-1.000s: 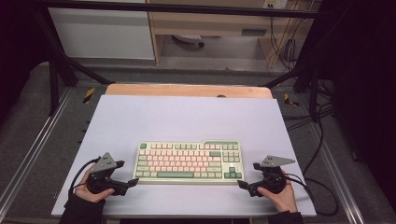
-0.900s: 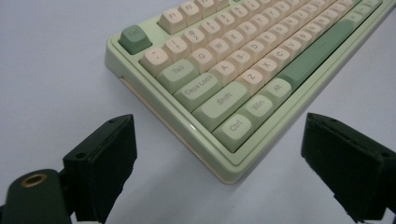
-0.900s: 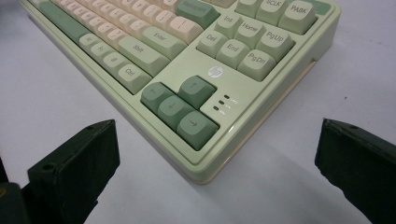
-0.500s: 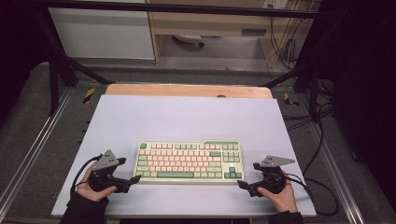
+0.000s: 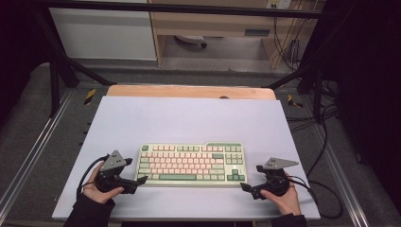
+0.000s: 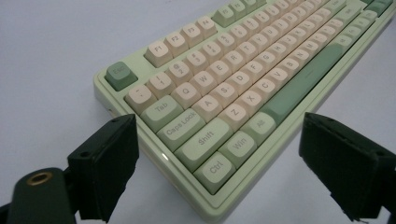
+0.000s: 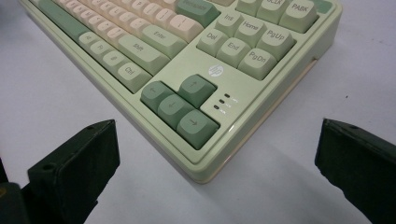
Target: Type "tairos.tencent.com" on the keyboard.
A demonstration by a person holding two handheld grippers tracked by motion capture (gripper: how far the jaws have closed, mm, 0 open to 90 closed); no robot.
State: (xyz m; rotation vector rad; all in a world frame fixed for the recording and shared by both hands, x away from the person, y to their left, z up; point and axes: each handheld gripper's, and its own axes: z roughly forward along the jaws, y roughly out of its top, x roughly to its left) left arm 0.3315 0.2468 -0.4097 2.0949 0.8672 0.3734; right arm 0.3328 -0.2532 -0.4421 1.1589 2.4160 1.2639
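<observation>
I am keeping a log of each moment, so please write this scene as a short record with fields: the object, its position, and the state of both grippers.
object: green and cream keyboard
position: flat on the white table, near the front edge
left gripper: open, jaws at the keyboard's front left corner, Ctrl key between them
right gripper: open, jaws aimed at the front right corner by the arrow keys
contact: none visible

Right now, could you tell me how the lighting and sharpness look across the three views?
High view: table evenly lit, surroundings dark. Left gripper view: near keys of the keyboard sharp, far keys soft, glint on its front edge. Right gripper view: arrow keys crisp, the right gripper jaws blurred; a soft shadow beside the keyboard.
</observation>
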